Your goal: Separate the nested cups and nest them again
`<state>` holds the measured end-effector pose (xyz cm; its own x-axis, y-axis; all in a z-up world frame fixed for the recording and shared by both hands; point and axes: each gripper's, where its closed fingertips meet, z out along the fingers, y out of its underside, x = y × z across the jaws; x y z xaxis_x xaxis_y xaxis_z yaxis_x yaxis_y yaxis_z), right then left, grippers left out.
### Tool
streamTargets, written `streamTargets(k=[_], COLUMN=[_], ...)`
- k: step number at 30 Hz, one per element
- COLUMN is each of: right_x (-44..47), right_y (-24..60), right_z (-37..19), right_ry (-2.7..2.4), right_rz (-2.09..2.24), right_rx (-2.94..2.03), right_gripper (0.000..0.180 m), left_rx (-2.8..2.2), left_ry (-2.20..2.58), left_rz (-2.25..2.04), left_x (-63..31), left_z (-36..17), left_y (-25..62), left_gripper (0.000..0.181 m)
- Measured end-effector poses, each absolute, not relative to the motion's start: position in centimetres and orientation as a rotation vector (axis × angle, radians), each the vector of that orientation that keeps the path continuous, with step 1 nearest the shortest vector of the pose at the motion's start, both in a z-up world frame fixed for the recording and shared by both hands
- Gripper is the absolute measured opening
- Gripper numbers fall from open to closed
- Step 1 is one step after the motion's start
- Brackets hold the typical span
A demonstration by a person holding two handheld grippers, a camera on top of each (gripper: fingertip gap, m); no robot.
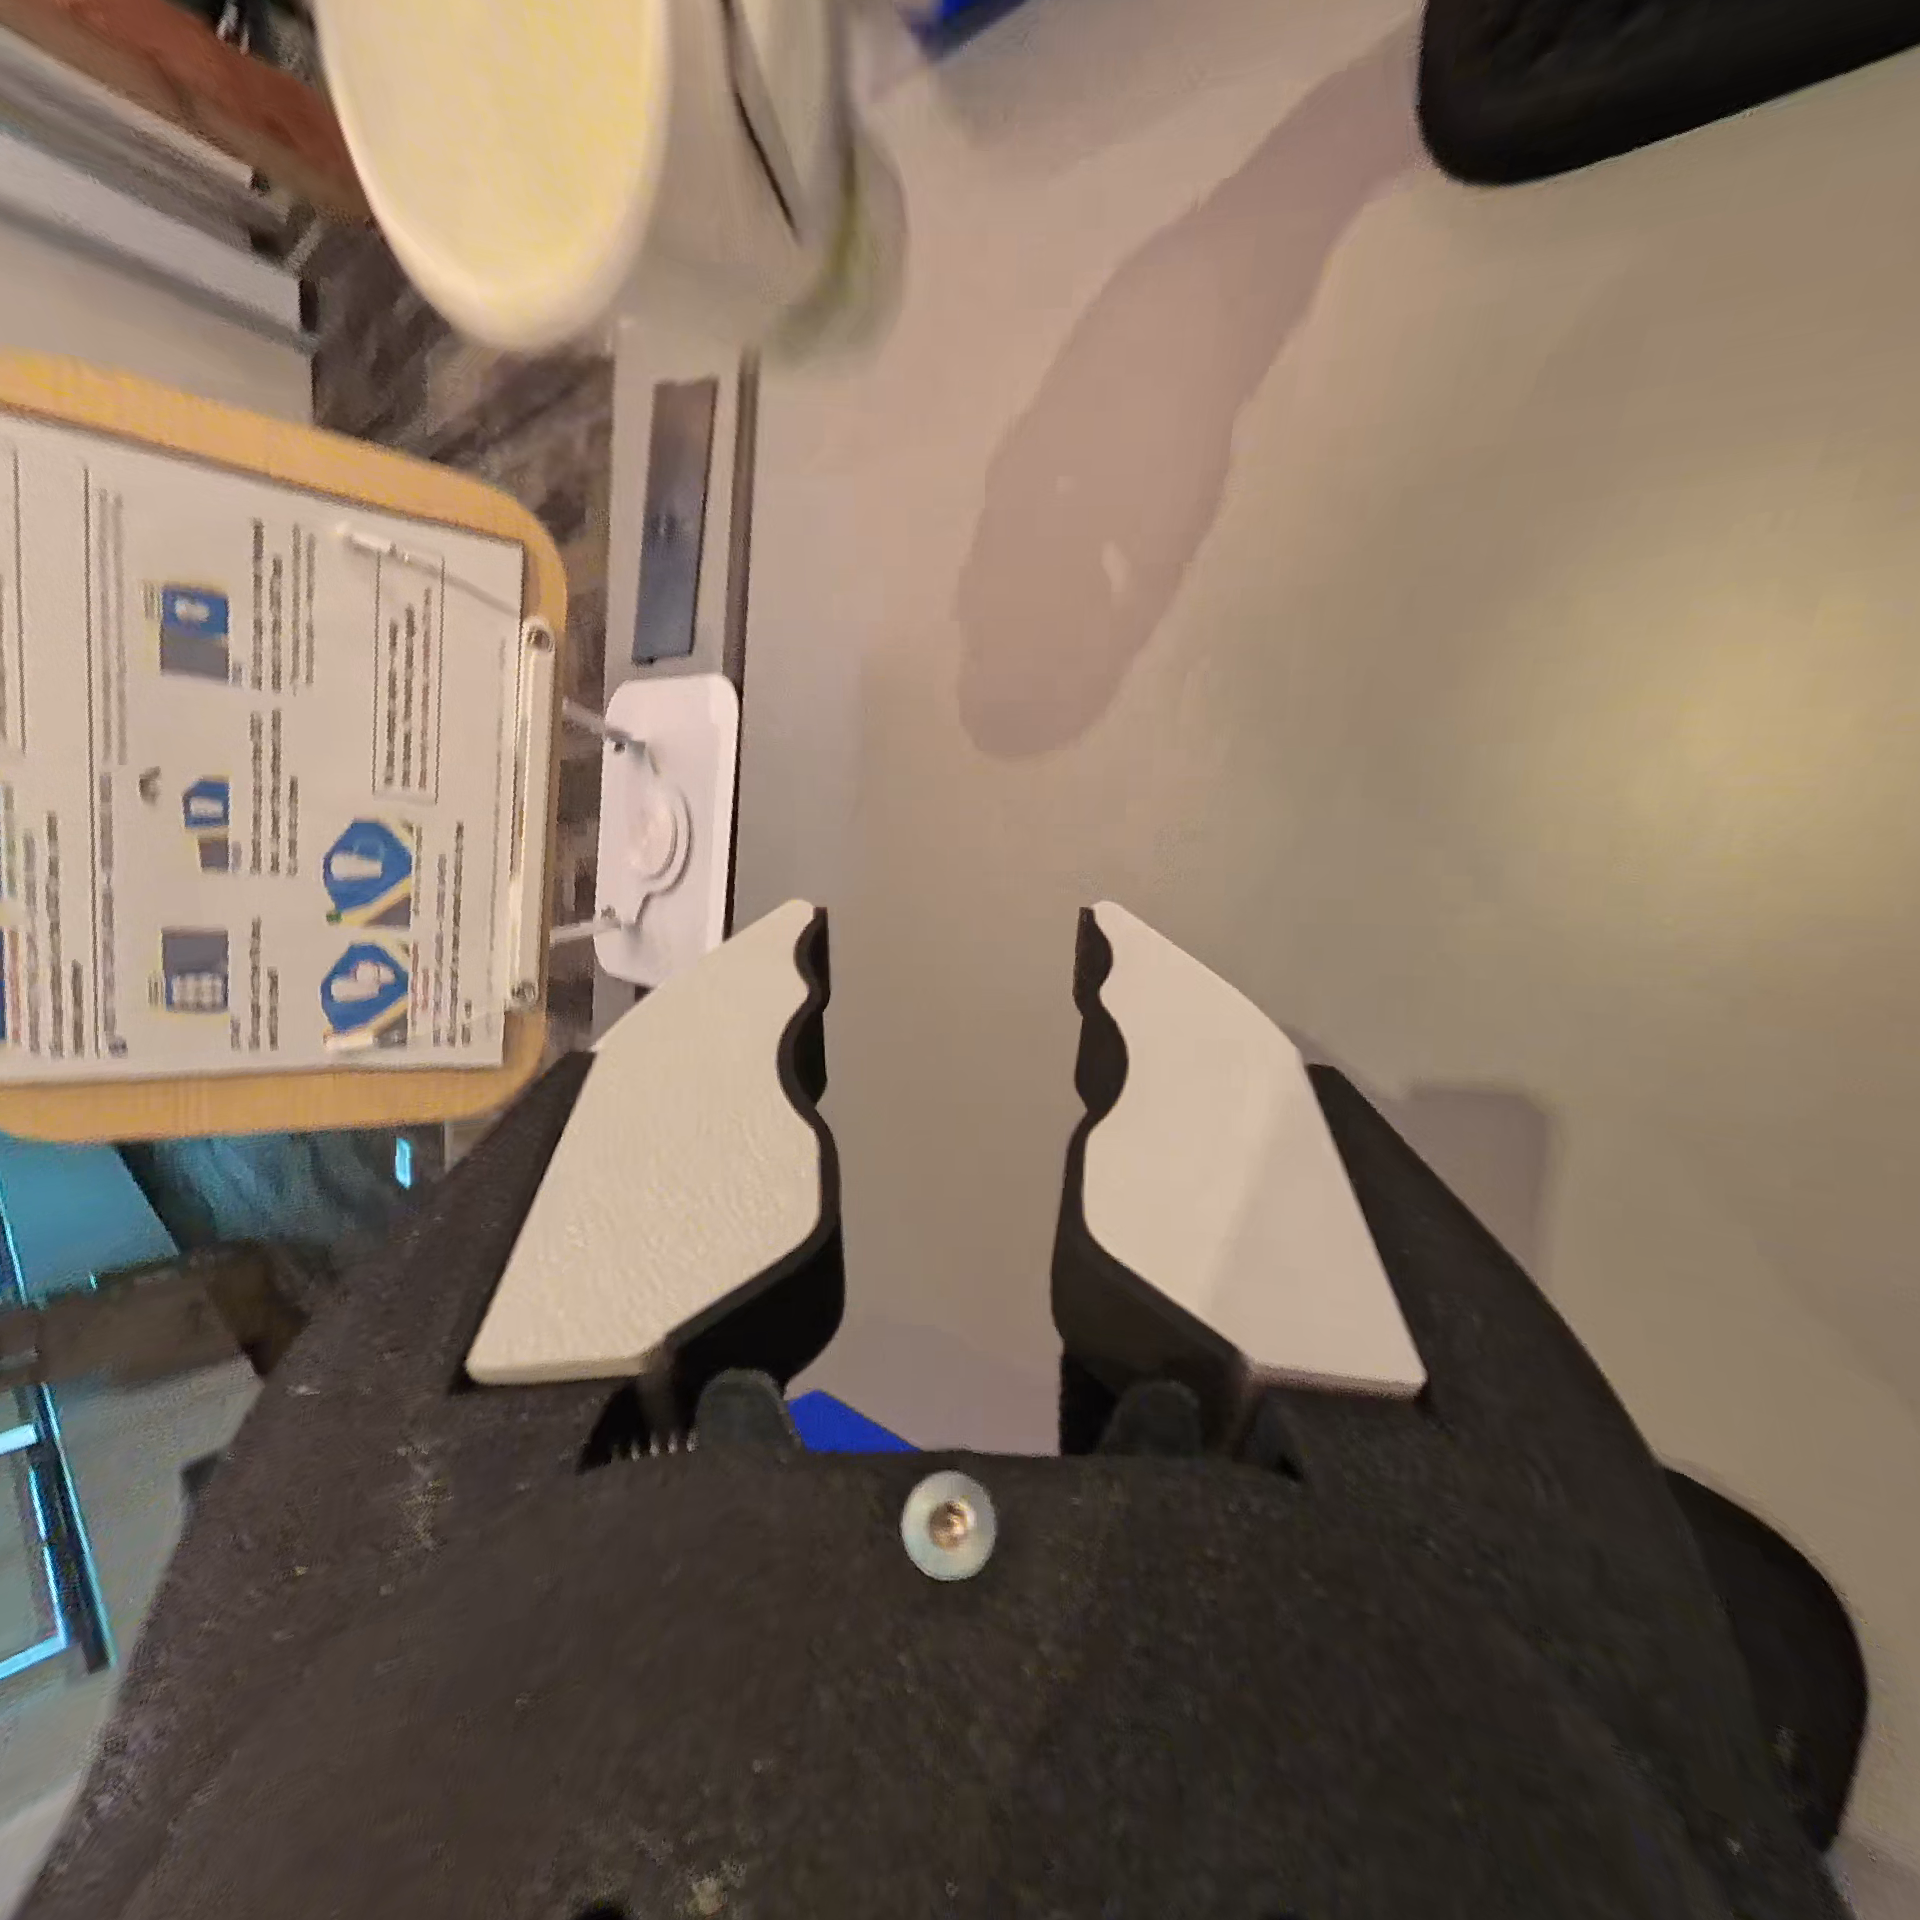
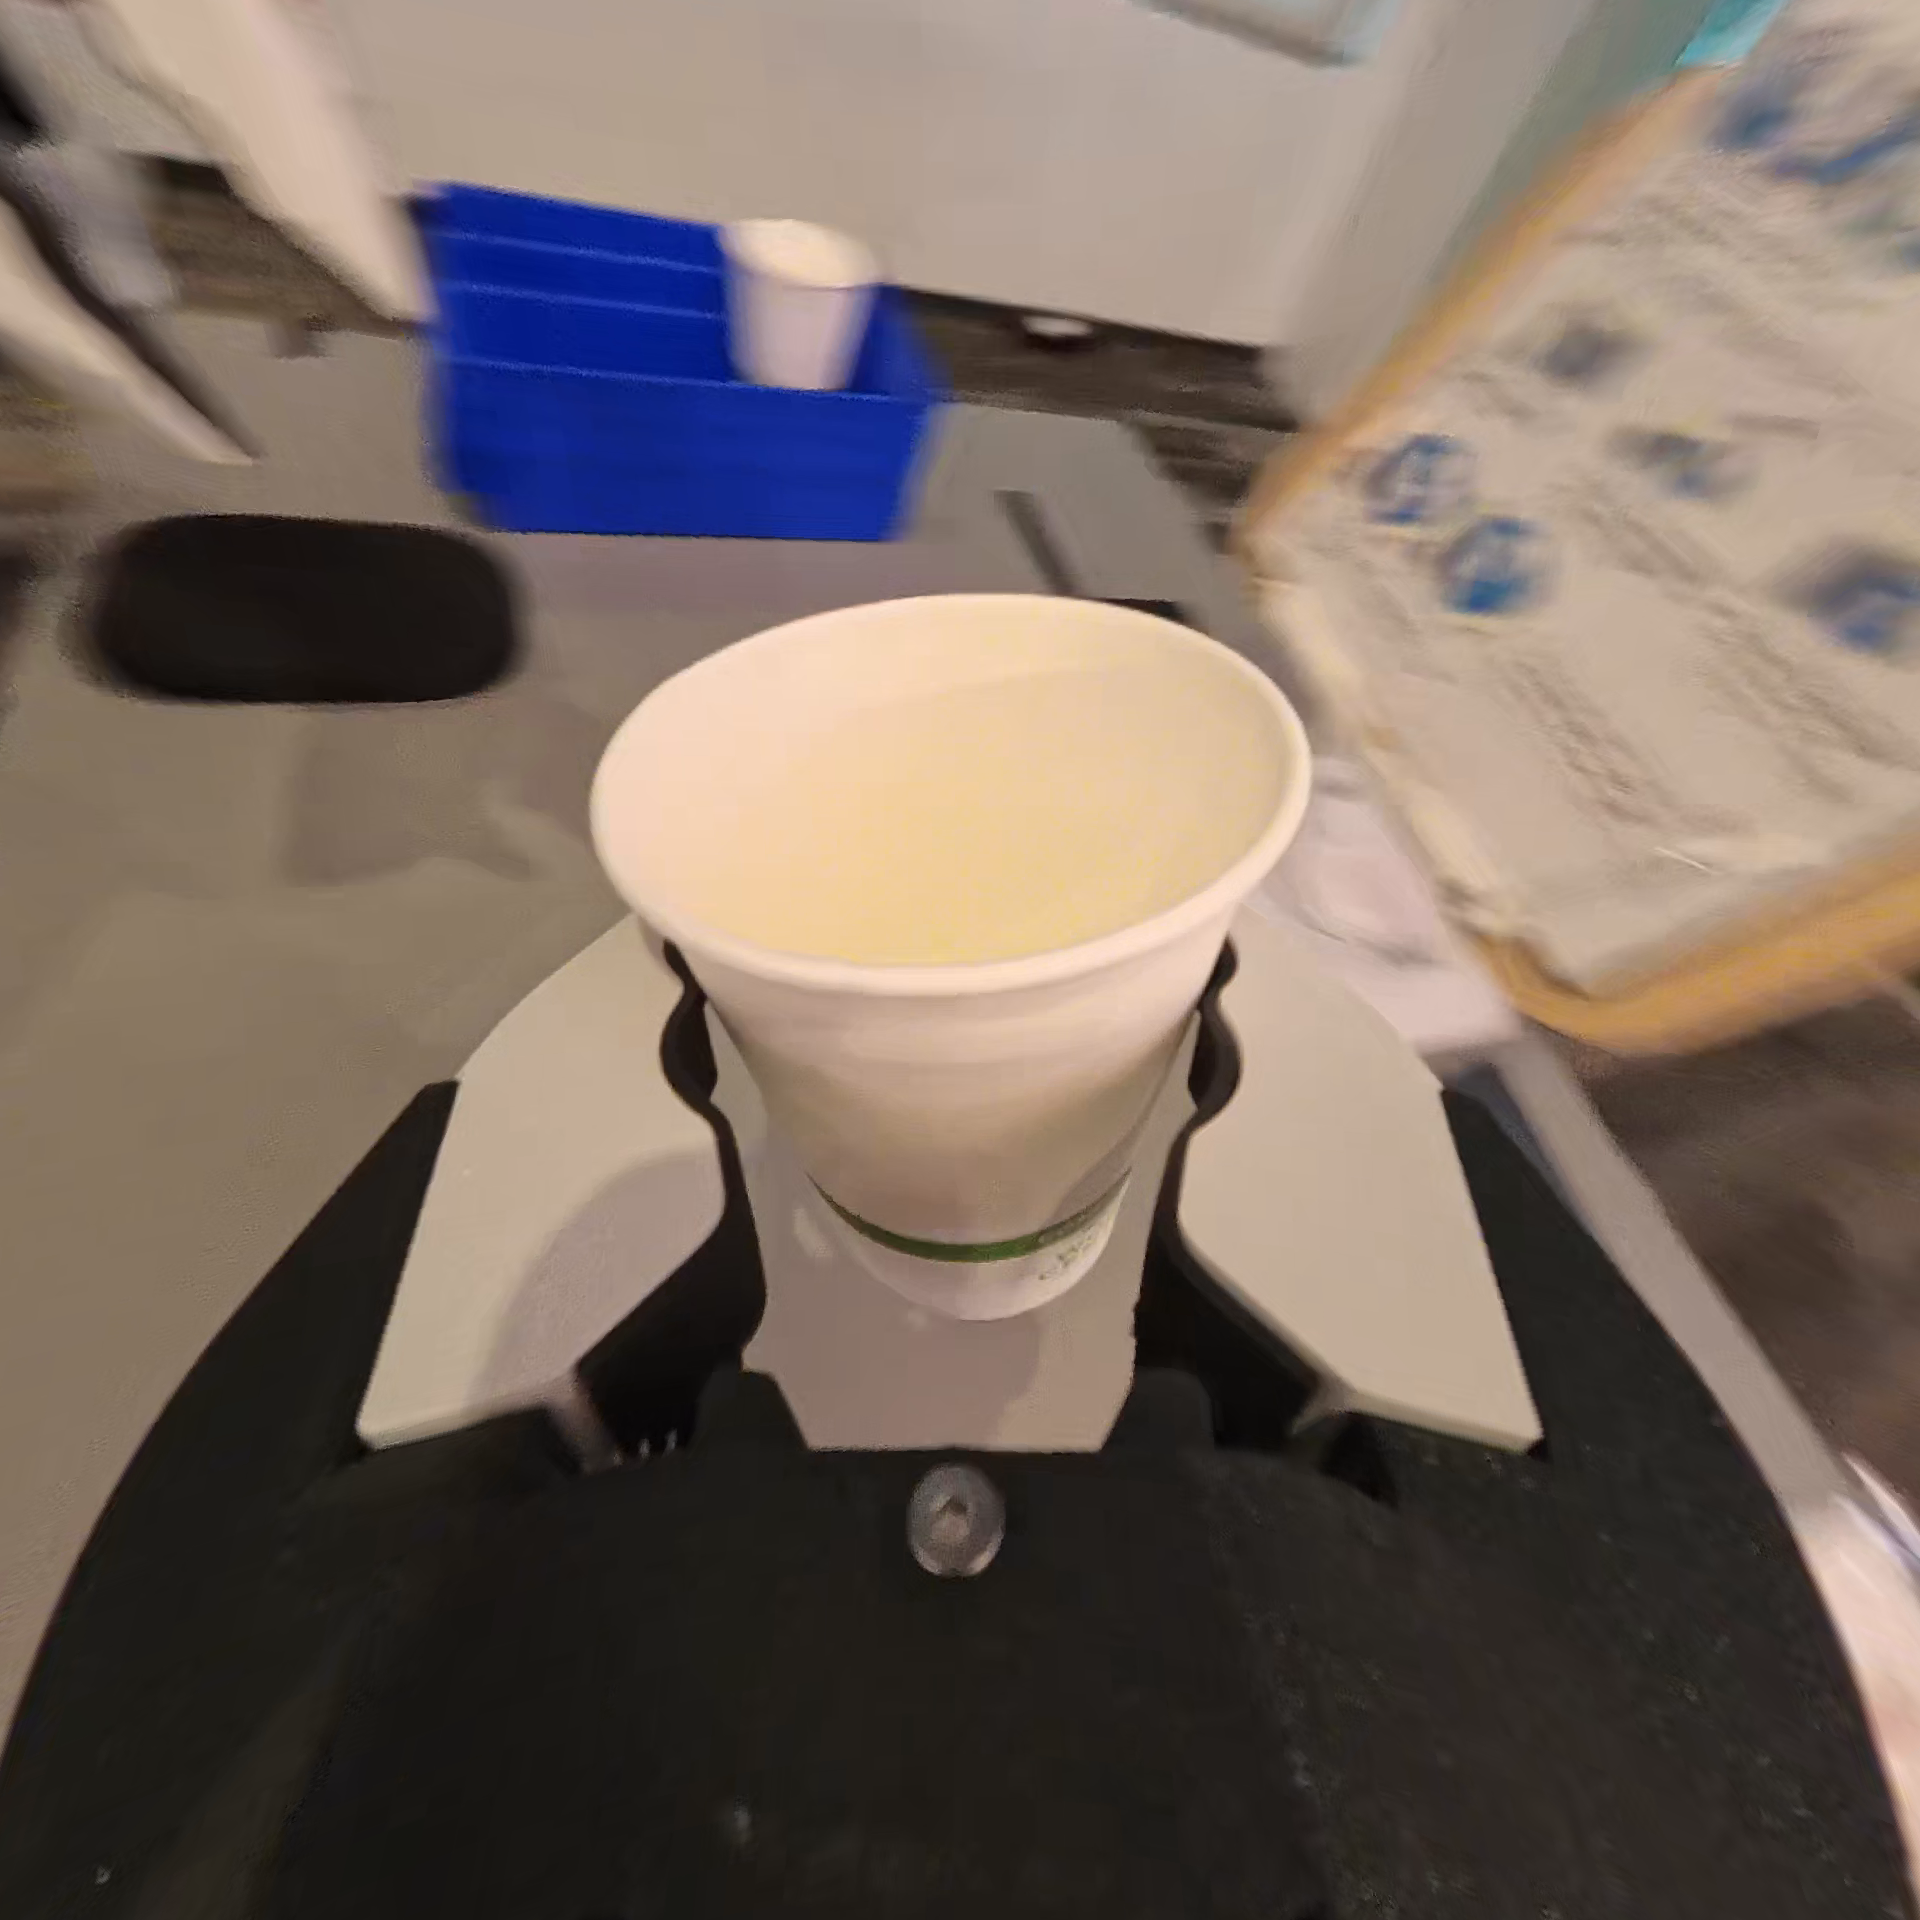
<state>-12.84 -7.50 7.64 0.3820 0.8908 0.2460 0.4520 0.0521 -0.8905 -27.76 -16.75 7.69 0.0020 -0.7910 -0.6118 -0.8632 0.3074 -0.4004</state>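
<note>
Grey table (image 2: 208, 987) lay under the right claw (image 2: 951, 966), clamped on a cup (image 2: 945, 987), light, thin-walled, probably crushable, best held gently below the rim, while the left claw (image 1: 951, 935) gaped empty.

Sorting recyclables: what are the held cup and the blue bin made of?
Cup: looks like matte white paper, with a thin rolled rim and a printed green band near the base. Bin: probably plastic, going by its solid blue colour and ribbed walls; blur leaves this uncertain.
</note>
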Motion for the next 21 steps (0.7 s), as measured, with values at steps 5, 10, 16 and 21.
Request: streamTargets(k=[5, 10, 16, 21], right_x=[10.2, 24.1, 27.5, 27.1], right_y=[-2.8, -5.3, -4.7, -3.5], right_z=[13.5, 10.8, 7.0, 5.2], right_ry=[-0.45, -0.067, 0.041, 0.034], right_rz=[-0.095, -0.104, -0.023, 0.025], right_rx=[-1.558, -1.523, -1.545, -1.595], right_gripper=[0.09, 0.09, 0.09, 0.09], left_rx=[-1.582, -1.658, -1.696, -1.698], left_ry=[1.592, 1.522, 1.537, 1.56], left_rz=[0.089, 0.099, 0.126, 0.125], left_x=[-30.6, -32.1, -32.5, -32.3], left_z=[7.1, 5.8, 4.6, 4.1], left_y=[-15.9, -15.1, -14.4, -14.4], left_gripper=[0.05, 0.049, 0.049, 0.047])
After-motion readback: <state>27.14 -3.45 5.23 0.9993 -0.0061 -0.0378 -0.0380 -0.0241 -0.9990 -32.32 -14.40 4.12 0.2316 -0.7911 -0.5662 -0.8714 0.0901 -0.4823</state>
